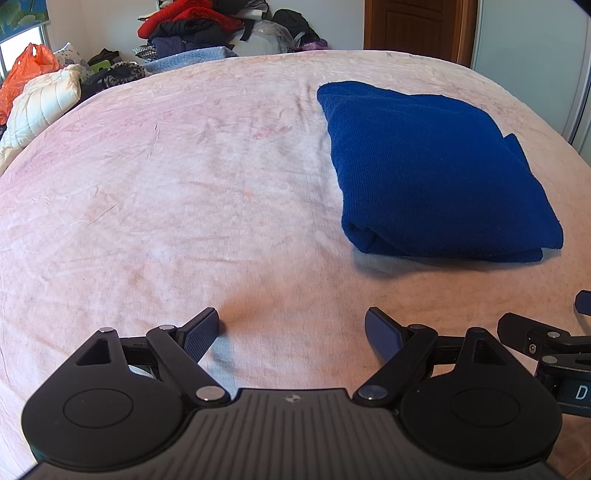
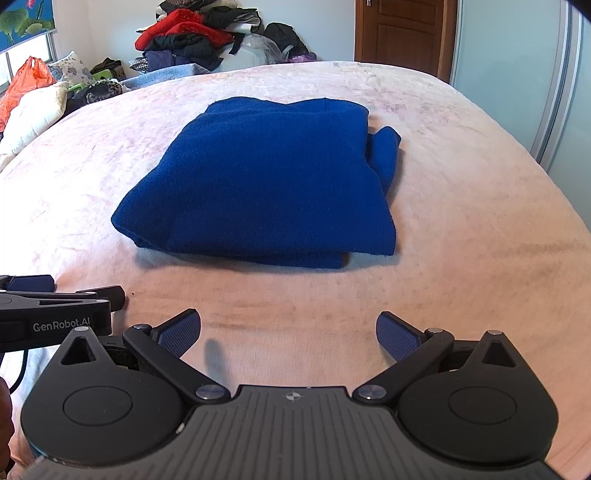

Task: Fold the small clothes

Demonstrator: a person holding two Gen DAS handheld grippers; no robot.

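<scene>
A dark blue knit garment (image 1: 436, 173) lies folded into a thick rectangle on the pink bed cover (image 1: 184, 192). In the right wrist view the garment (image 2: 266, 184) sits straight ahead, with a loose flap sticking out at its right side. My left gripper (image 1: 291, 328) is open and empty, near the bed's front, left of the garment. My right gripper (image 2: 288, 332) is open and empty, just in front of the garment. Each gripper shows at the edge of the other's view: the right one (image 1: 546, 343) and the left one (image 2: 55, 306).
A heap of red, black and blue clothes (image 1: 195, 29) is piled against the far wall. An orange plastic bag (image 1: 26, 74) and a cream quilted jacket (image 1: 44, 103) lie at the far left. A wooden door (image 1: 417, 26) and a sliding wardrobe (image 1: 535, 37) stand at the far right.
</scene>
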